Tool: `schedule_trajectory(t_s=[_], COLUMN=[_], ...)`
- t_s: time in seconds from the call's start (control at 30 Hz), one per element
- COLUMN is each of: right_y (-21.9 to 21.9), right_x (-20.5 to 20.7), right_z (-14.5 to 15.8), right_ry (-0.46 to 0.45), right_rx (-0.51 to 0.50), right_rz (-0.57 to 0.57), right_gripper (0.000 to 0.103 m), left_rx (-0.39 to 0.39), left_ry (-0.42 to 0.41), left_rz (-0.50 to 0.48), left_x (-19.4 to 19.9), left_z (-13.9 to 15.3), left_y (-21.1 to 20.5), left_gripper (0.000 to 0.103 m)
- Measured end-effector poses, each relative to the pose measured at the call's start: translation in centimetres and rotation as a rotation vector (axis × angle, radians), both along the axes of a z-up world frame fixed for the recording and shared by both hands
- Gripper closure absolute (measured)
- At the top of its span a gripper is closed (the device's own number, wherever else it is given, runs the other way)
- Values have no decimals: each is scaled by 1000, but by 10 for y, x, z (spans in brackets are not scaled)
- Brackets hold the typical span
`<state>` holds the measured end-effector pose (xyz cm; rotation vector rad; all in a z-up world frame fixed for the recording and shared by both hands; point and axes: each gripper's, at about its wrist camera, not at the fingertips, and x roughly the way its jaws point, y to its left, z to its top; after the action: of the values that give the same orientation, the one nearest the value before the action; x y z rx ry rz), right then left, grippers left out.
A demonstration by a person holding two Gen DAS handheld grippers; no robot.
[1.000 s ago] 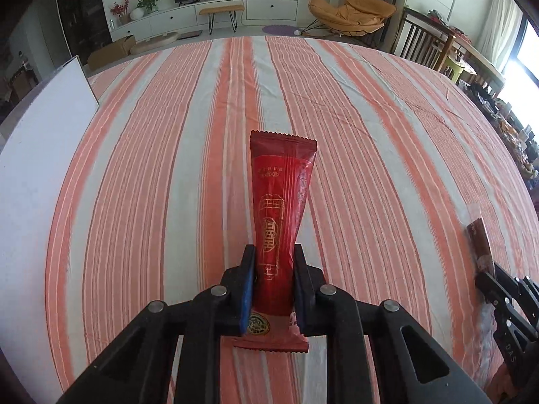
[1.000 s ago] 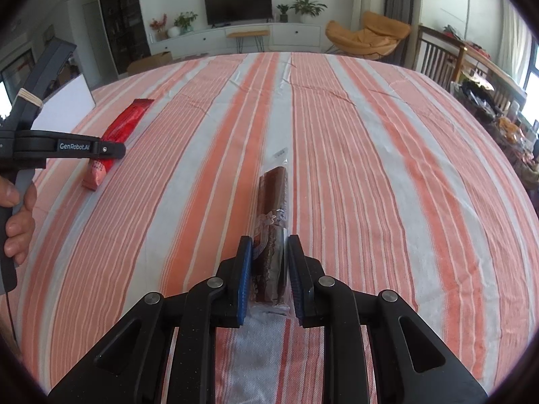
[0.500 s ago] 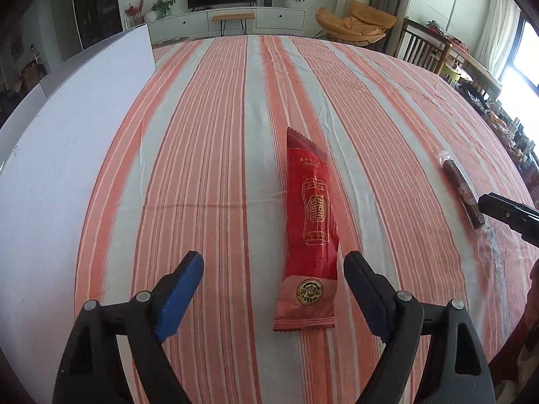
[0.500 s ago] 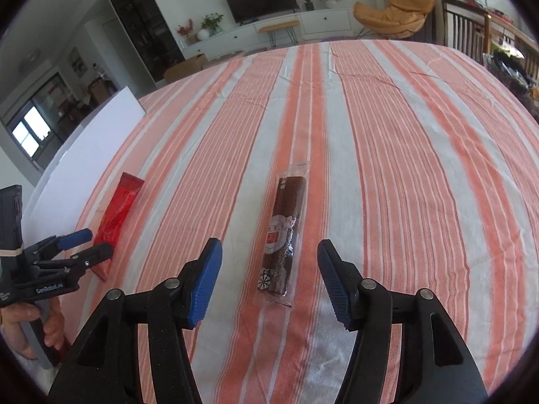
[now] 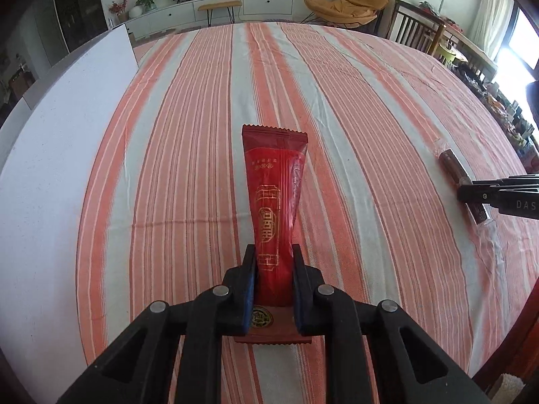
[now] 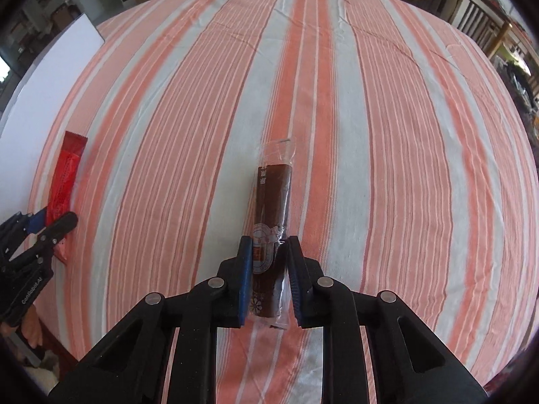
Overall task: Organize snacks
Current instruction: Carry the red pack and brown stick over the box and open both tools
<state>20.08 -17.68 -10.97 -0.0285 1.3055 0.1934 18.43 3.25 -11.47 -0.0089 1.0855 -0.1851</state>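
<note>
An orange-and-white striped tablecloth (image 5: 353,107) filled both views, with a flat white board (image 5: 67,107) along its left edge. In the lower centre of your left wrist view, your left gripper (image 5: 273,282) had just closed and pinched the long red foil snack packet (image 5: 274,195) near its lower end. In the lower centre of your right wrist view, your right gripper (image 6: 269,269) had just closed on the brown snack bar in clear wrap (image 6: 272,202).
</note>
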Motion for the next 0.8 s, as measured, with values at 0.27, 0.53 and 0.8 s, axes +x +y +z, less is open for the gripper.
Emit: schedule_trajectory(t_s=[0.27, 0.53, 0.8], right_y=[22, 194, 369], right_x=[-17, -24, -34], right_z=[53, 147, 140], right_ry=[-57, -188, -153], right_rx=[289, 490, 492], right_rz=[23, 314, 527], right_gripper=[84, 84, 84], left_rx=[-343, -260, -125], left_ry=[-132, -316, -198], left_rz=[100, 330, 601], left_x=[-44, -68, -75], left_z=[95, 187, 122], left_y=[63, 199, 327], left_gripper=[87, 87, 87])
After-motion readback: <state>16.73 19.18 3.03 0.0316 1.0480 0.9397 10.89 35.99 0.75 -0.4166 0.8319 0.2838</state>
